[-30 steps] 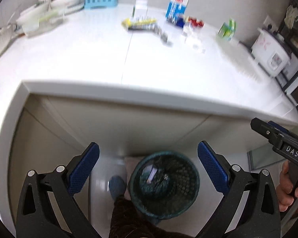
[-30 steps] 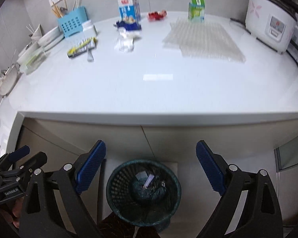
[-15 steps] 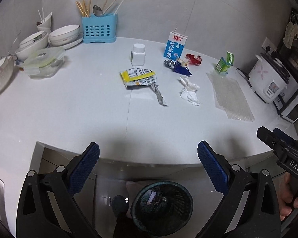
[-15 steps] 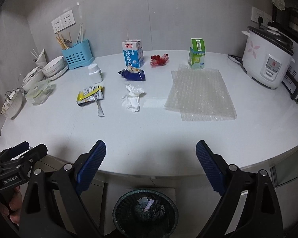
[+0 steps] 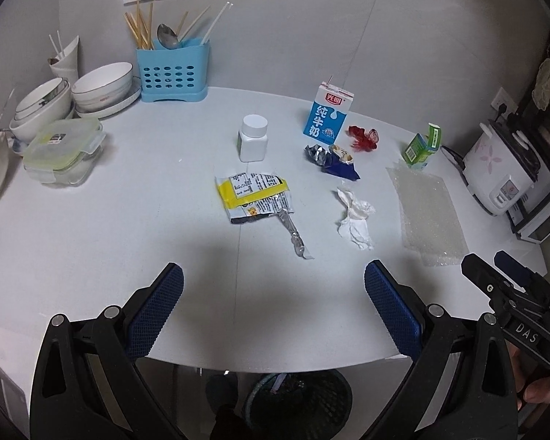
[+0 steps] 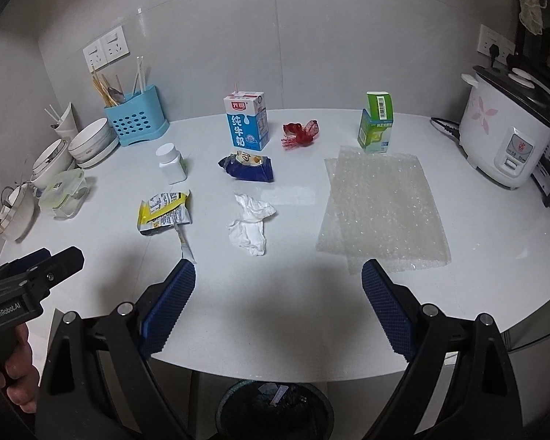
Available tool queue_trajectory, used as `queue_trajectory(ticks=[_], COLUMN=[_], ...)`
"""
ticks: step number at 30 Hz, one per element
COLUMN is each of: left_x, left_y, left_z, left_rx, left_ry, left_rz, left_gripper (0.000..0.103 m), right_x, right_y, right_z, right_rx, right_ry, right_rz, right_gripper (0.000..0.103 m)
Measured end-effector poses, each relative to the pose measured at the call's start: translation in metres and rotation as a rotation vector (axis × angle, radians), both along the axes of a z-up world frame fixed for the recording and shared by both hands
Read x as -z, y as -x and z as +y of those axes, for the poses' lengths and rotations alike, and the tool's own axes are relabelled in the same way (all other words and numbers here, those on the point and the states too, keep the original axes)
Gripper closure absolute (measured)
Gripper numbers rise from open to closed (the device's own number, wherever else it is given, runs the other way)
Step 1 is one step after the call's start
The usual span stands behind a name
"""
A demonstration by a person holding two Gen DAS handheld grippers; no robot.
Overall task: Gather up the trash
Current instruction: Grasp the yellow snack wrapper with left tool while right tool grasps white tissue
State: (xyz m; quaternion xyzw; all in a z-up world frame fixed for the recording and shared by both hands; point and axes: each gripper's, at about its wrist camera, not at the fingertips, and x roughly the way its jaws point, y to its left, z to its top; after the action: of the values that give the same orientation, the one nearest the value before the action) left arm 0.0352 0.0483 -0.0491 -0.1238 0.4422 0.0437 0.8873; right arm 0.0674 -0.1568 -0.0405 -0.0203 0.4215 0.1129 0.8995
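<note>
Trash lies on the white counter: a yellow wrapper, a crumpled white tissue, a blue foil bag, a red mesh scrap, a milk carton, a green box, a white bottle and bubble wrap. A dark mesh bin stands on the floor below the counter edge. My left gripper and right gripper are open and empty above the near edge.
A blue utensil holder, stacked bowls and a lidded container stand at the back left. A rice cooker stands at the right. The other gripper shows at each view's side.
Both grippers have risen from over the bin below the counter to above the counter's near edge. The trash on the counter now lies closer in view. Jaws stay open.
</note>
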Motion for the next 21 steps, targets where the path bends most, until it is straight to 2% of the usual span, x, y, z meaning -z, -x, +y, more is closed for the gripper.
queue_trajectory(ticks=[17, 21], left_x=[0.061, 0.078], left_y=[-0.113, -0.131], left_z=[0.028, 0.032], left_rx=[-0.023, -0.032], left_ry=[0.007, 0.015], left_rz=[0.148, 0.185], left_gripper=[0.006, 0.006], right_x=[0.042, 0.056], right_y=[-0.087, -0.105], right_z=[0.051, 0.059], right_rx=[0.019, 0.034], right_ry=[0.051, 0.055], right_rz=[0.125, 0.164], right_gripper=[0.015, 0.020])
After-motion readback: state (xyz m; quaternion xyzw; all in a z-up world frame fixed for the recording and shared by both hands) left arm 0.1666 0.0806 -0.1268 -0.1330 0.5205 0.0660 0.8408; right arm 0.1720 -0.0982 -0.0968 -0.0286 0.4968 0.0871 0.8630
